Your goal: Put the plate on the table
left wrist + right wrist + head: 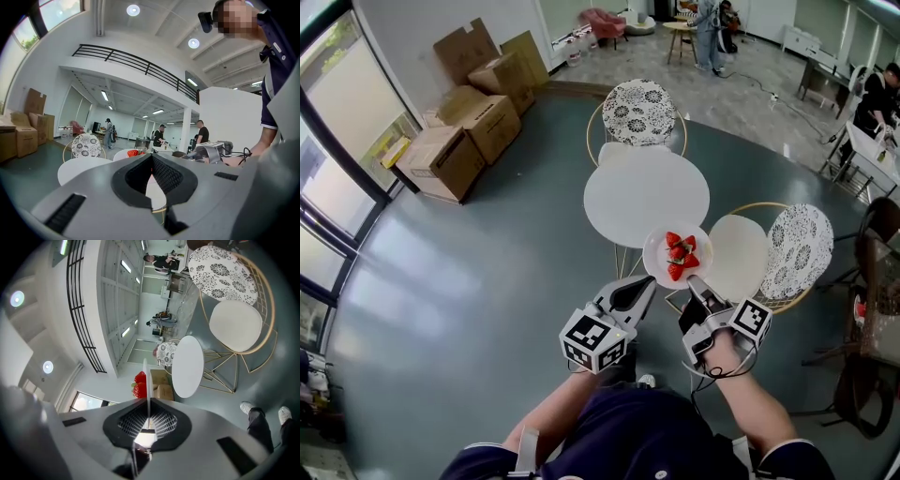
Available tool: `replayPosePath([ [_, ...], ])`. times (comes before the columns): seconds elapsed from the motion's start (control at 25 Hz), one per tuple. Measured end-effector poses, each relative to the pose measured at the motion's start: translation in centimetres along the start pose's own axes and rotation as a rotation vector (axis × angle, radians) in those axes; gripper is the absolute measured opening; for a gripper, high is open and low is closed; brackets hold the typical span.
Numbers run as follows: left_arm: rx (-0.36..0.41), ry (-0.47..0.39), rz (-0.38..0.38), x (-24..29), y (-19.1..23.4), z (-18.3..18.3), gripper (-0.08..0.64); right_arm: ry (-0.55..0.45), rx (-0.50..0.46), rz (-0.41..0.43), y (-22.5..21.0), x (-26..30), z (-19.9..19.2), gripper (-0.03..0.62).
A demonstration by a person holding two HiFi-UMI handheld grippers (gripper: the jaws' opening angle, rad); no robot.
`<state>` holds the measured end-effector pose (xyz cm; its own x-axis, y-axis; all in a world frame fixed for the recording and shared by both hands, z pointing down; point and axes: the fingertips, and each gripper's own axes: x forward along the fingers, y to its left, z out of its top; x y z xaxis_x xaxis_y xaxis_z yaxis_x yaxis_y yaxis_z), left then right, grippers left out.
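Observation:
A white plate (661,258) with several red strawberries (680,255) hangs in the air over the near right edge of the round white table (645,192). My right gripper (697,285) is shut on the plate's near rim. In the right gripper view the plate (146,376) shows edge-on as a thin white line running between the closed jaws, with the strawberries (139,383) on its left and the table (188,366) beyond. My left gripper (644,289) is shut and empty, just left of the plate. In the left gripper view its tips (151,157) meet, with the strawberries (133,153) and table (79,169) beyond.
One chair with a patterned backrest (639,111) stands behind the table. A second chair (739,253) with a white seat stands right of it, under the plate's right side. Cardboard boxes (469,127) are stacked at the far left. People stand in the background.

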<state>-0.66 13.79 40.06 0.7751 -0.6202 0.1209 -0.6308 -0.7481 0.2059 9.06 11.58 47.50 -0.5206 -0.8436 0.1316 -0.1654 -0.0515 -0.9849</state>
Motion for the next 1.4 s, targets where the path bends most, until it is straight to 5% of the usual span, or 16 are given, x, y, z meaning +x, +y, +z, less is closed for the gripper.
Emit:
replayPosePath([
  [1.4, -0.057, 0.085, -0.16, 13.6, 21.2, 2.4, 0.006, -0.14, 0.037, -0.135, -1.8, 20.1, 9.8, 0.018],
])
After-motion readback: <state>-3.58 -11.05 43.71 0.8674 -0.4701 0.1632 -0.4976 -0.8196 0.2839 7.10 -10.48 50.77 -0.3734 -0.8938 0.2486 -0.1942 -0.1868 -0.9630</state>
